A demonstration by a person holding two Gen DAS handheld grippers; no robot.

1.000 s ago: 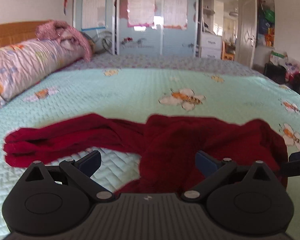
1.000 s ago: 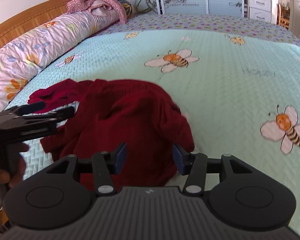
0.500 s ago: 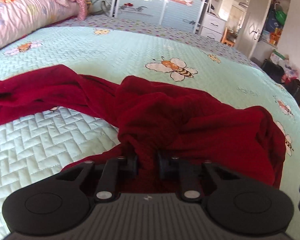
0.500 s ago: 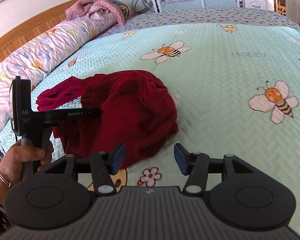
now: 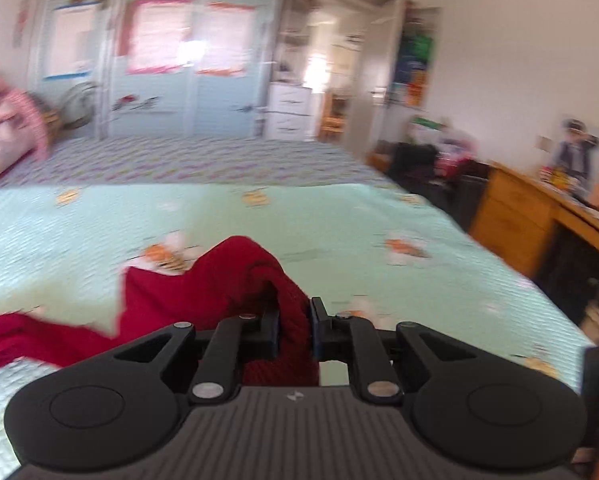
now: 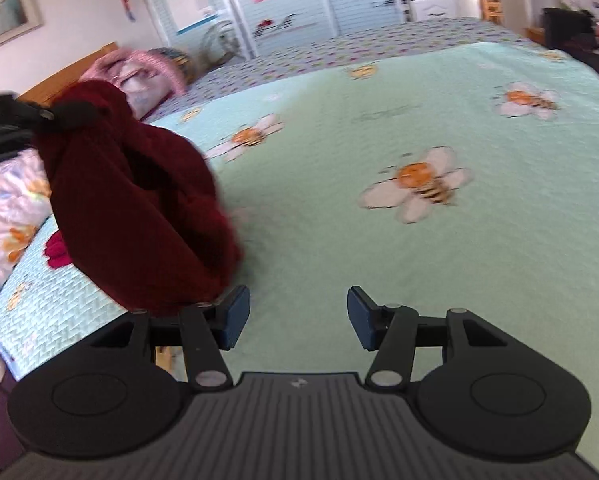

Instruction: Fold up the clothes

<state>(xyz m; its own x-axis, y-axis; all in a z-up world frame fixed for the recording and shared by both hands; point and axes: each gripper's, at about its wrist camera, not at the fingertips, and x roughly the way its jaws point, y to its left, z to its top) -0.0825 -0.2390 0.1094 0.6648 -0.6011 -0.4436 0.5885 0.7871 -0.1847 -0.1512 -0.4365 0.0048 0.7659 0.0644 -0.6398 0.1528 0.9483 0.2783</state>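
Note:
A dark red knit garment (image 5: 219, 280) is bunched between the pads of my left gripper (image 5: 294, 320), whose jaws are closing and pinch a fold of it. In the right wrist view the garment (image 6: 139, 208) hangs as a lump from the left gripper (image 6: 65, 114) above the left side of the mint bee-print quilt (image 6: 419, 120); its tail still trails on the quilt (image 5: 339, 220). My right gripper (image 6: 298, 312) stands open over bare quilt, just right of the hanging lump, with nothing between its fingers.
A floral bolster (image 6: 3, 208) and a pink garment (image 6: 139, 64) lie along the wooden headboard on the left. A wardrobe (image 5: 159, 60) stands beyond the bed's far end. A wooden desk (image 5: 531, 216) and clutter flank the bed's right side.
My left gripper went from wide open to shut on the red garment and lifted it off the quilt. The right gripper slid to the right, away from the garment, still open.

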